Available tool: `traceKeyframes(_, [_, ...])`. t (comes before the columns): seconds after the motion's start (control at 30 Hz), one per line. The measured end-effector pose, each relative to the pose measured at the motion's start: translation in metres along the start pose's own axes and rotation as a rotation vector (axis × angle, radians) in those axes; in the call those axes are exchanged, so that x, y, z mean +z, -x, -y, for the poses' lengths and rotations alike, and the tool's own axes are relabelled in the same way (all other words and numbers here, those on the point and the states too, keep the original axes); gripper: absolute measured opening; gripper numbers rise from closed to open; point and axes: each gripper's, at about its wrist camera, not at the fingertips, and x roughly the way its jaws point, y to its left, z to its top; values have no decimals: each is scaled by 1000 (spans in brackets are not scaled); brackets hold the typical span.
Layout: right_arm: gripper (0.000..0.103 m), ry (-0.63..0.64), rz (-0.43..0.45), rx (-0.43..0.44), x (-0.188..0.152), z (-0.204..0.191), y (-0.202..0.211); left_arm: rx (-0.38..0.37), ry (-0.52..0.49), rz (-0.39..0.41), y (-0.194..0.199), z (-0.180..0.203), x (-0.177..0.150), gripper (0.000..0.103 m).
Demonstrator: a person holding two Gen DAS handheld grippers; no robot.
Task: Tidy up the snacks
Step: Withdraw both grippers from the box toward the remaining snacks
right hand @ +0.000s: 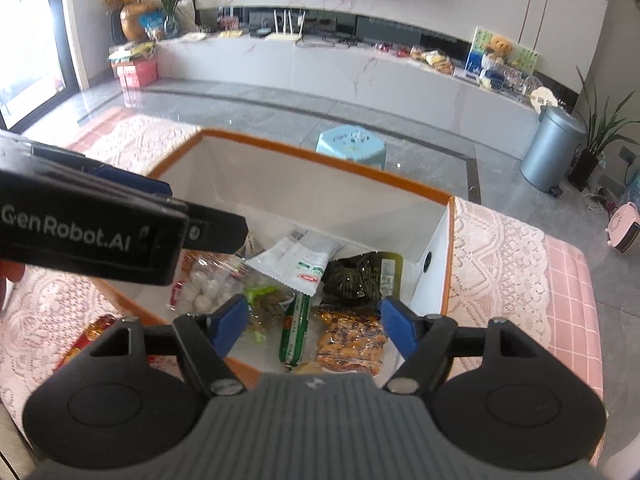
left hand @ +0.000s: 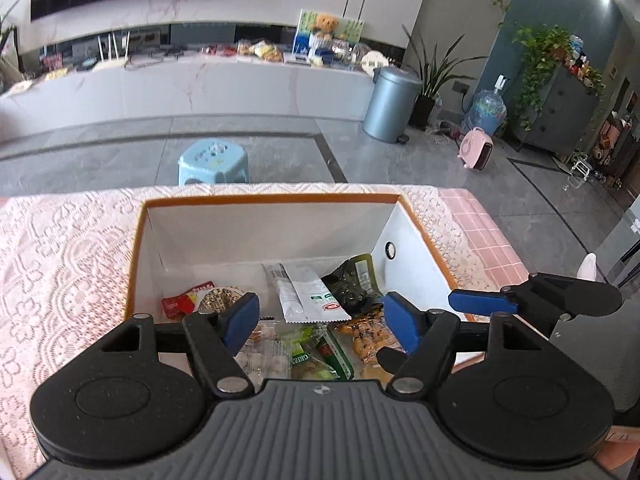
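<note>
A white box with an orange rim [left hand: 272, 198] [right hand: 320, 158] stands on the lace-covered table and holds several snack packs: a white pack [left hand: 308, 296] [right hand: 304, 258], a dark green pack [left hand: 354, 282] [right hand: 362, 276], an orange pack [left hand: 370, 338] [right hand: 350, 338], a green stick pack [right hand: 294, 328], a red pack [left hand: 188, 300] and a clear bag of white balls [right hand: 204, 292]. My left gripper [left hand: 320, 318] hovers open and empty over the box's near side. My right gripper [right hand: 312, 326] is open and empty over the same box. The left gripper's body [right hand: 92, 226] crosses the right wrist view.
A red snack pack [right hand: 94, 330] lies on the lace cloth [left hand: 64, 248] outside the box's near left. Pink checked cloth [right hand: 568, 304] covers the table's right end. A blue stool [left hand: 214, 160], a grey bin [left hand: 394, 104] and a pink heater [left hand: 476, 148] stand on the floor beyond.
</note>
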Motion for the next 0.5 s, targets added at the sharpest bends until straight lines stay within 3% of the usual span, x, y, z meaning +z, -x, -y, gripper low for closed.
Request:
traceKeyframes(0.23, [72, -61, 92, 17, -17, -7, 42, -9, -38, 84, 39, 6, -18, 86])
traceKeyframes(0.5, [75, -133, 238, 16, -59, -21, 85, 2, -101, 188, 84, 1, -60, 89])
